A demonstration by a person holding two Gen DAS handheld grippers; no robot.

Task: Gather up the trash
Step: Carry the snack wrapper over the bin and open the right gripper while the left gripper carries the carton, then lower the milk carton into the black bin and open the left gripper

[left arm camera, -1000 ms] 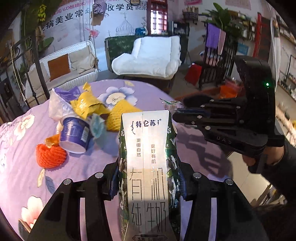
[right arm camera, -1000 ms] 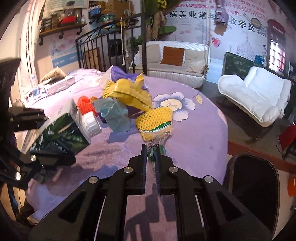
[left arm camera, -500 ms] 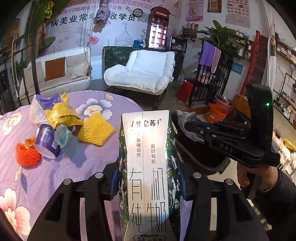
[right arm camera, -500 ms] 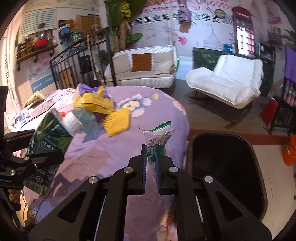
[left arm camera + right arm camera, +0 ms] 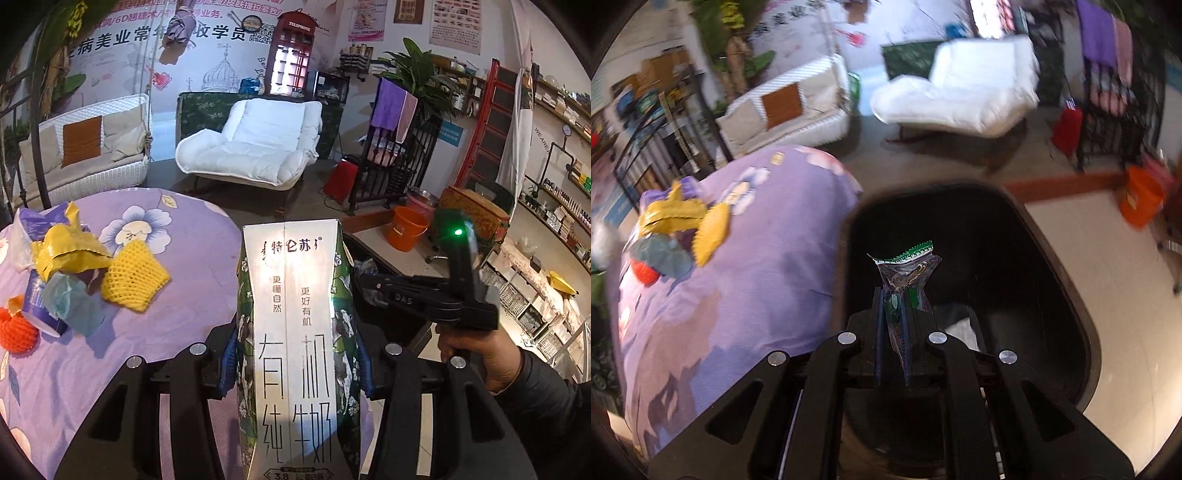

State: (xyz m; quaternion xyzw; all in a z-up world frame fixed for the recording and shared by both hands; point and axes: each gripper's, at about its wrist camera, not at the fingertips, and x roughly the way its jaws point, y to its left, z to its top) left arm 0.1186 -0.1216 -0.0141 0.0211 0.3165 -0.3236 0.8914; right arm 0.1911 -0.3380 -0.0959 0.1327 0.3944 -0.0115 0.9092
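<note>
My left gripper (image 5: 295,350) is shut on a tall green-and-white milk carton (image 5: 299,332), held upright above the edge of the purple flowered table (image 5: 192,236). My right gripper (image 5: 892,306) is shut on a clear crumpled wrapper with a green serrated top (image 5: 907,269) and holds it over the open black trash bin (image 5: 1052,258) beside the table. In the left wrist view the right gripper (image 5: 365,282) sits to the right of the carton. Remaining trash lies on the table: a yellow foam net (image 5: 135,280), a yellow wrapper (image 5: 64,251), a blue cup (image 5: 40,306), an orange foam net (image 5: 16,332).
White paper (image 5: 962,330) lies inside the bin. An orange bucket (image 5: 408,229) stands on the floor beyond it. A white lounge chair (image 5: 255,147) and a wicker sofa (image 5: 81,147) stand behind the table. Shelving runs along the right wall.
Both grippers have swung right, away from the table. The right gripper carried the wrapper from above the table to over the bin. The carton stayed gripped.
</note>
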